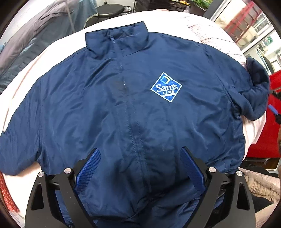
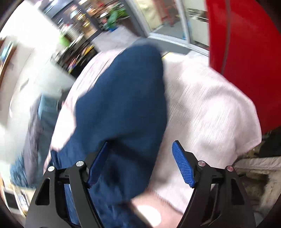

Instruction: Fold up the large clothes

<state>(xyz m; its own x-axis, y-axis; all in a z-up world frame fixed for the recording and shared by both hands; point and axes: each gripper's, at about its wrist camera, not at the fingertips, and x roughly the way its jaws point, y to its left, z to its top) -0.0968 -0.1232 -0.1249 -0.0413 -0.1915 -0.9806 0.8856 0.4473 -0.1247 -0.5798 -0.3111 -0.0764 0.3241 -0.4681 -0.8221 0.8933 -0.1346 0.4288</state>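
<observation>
A navy zip jacket (image 1: 123,108) with a Sam's Club patch (image 1: 166,87) lies face up on a pale pink cloth-covered surface (image 1: 210,29), collar away from me. Its right sleeve (image 1: 256,91) is bunched at the surface's right edge. My left gripper (image 1: 139,151) is open above the jacket's lower front near the zipper, fingers spread, holding nothing. In the blurred right wrist view, my right gripper (image 2: 140,145) is open over the navy sleeve (image 2: 123,98), its left finger (image 2: 98,163) against the fabric, its right finger over the pink cloth (image 2: 207,112).
A red object (image 2: 245,52) stands at the surface's right side. A black round stool (image 1: 109,10) and hanging grey clothing (image 1: 31,40) are beyond the far left. Shelves and glass doors are in the background. A beige fluffy fabric (image 1: 256,184) lies low right.
</observation>
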